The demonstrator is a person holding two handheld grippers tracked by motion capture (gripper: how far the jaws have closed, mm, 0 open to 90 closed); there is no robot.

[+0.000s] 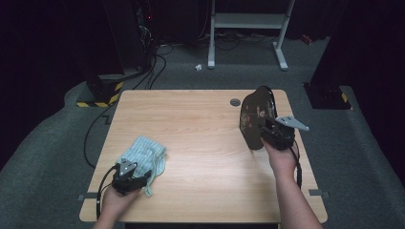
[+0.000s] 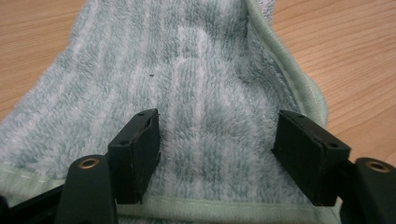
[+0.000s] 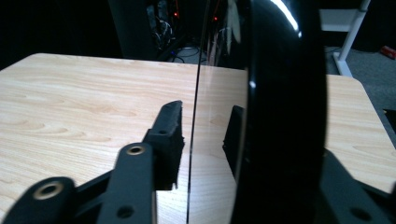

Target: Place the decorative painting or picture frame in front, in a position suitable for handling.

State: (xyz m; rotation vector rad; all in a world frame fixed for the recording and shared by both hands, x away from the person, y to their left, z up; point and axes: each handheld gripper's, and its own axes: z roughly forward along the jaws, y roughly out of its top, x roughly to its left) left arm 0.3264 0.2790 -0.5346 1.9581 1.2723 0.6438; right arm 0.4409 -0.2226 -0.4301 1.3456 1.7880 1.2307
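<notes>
I am holding the right gripper (image 1: 273,130) up at the right side of the counter (image 1: 205,157), and its jaws are clamping on the rim of a dark, glossy plate (image 1: 254,119) with a floral pattern. In the right gripper view the plate (image 3: 280,107) is standing on edge between the jaws, the near jaw just against its shiny face. From above, the plate is tilting nearly upright just beyond the gripper, its lower edge close to the counter; whether it is touching the wood I cannot tell.

My left gripper (image 1: 130,174) is resting at the near left, jaws standing apart, hovering over or lying on a pale green striped towel (image 1: 143,155). In the left gripper view the towel (image 2: 187,93) is spreading out between and ahead of the jaws, its hemmed edge running right under them, and nothing is being pinched.

I judge the work as barely begun: the plate is secured, the towel is lying loose and ungrasped. Gripping the towel and bringing it to the plate, presumably to wipe it, is what is remaining.
</notes>
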